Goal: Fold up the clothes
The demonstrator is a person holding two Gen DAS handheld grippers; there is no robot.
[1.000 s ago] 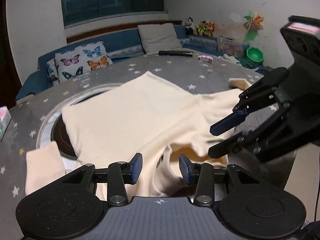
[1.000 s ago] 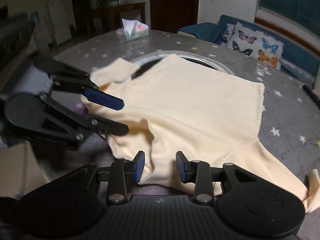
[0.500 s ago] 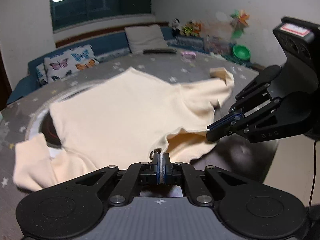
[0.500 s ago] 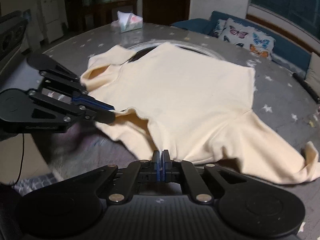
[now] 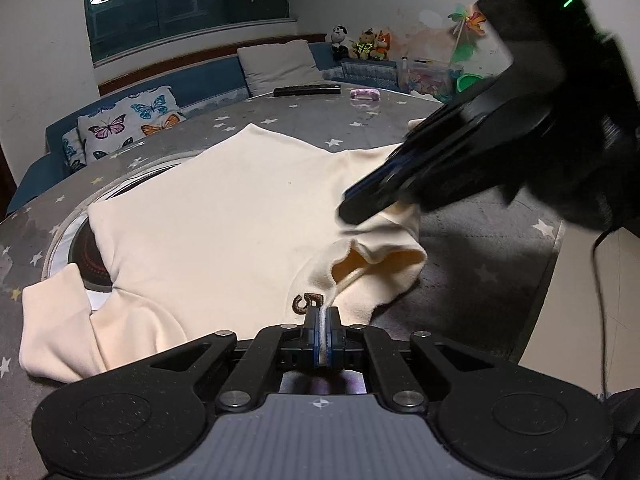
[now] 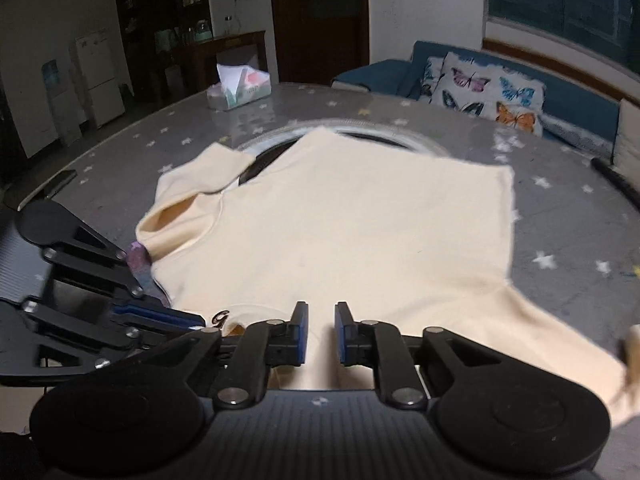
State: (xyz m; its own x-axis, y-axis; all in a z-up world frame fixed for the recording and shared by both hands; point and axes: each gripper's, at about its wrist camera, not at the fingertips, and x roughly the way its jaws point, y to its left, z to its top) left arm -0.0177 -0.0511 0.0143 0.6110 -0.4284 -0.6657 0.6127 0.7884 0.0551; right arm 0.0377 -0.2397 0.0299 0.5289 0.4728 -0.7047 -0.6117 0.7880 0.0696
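1. Lying on the star-patterned tabletop (image 5: 500,248): a black remote (image 5: 306,90) beside a purple packet (image 5: 364,94).
2. Sitting at the tabletop's far edge: a tissue box (image 6: 239,89).
3. Leaning on the blue sofa (image 6: 576,96): a butterfly cushion (image 6: 486,90).
4. Lining up behind: plush toys (image 5: 362,43), with a pinwheel (image 5: 466,20) nearby.

One cream sweatshirt (image 5: 224,216) lies on the one round tabletop (image 5: 480,280), with two sleeves showing in the right wrist view. There are two grippers: the left gripper (image 5: 321,330) and the right gripper (image 6: 321,330). On the tabletop sit one tissue box (image 6: 239,90), one dark remote (image 5: 307,90) and one small pink object (image 5: 364,94). On the sofa rest one butterfly cushion (image 5: 128,124) and one plain grey cushion (image 5: 280,66). Three soft toys (image 5: 362,44) stand in a row by the wall.
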